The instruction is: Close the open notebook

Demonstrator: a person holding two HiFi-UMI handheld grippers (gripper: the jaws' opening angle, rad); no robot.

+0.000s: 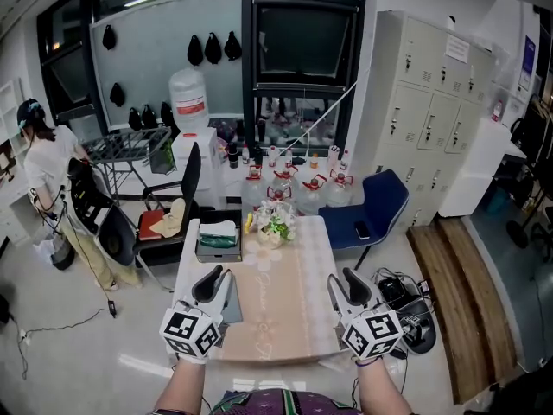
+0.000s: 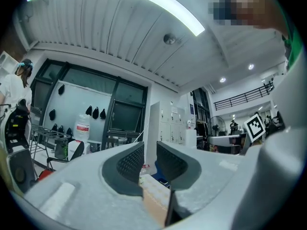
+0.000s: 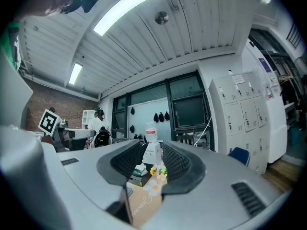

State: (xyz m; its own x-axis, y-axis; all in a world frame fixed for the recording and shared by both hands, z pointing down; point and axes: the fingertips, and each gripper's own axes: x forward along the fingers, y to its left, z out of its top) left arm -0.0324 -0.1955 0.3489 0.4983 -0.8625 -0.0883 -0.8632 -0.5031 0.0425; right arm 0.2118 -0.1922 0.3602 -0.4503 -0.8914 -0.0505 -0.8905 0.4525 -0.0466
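Tongs are both level at the near edge of the table [image 1: 185, 271], neither holding anything. On the left gripper [image 1: 218, 277] the jaws stand a narrow gap apart, with only table and room showing between them. On the right gripper [image 1: 344, 282] the jaws are wider apart and also empty, aimed up the table toward the flowers [image 1: 275, 223].

I read the dark flat slab on the table's left side as the notebook [image 1: 232, 308]. It lies just beside the left gripper and partly under it (can't tell whether it lies open, or which side the cover is on).

Risks as I see them:
- The left jaws are narrow and level, so they could shove the notebook instead of getting under a cover.
- It sits near the table's left edge, so a sideways push could send it off.
- The tablecloth [image 1: 285, 309] could get pinched along with the cover.
- The right gripper is well apart from the notebook, so nothing steadies it.
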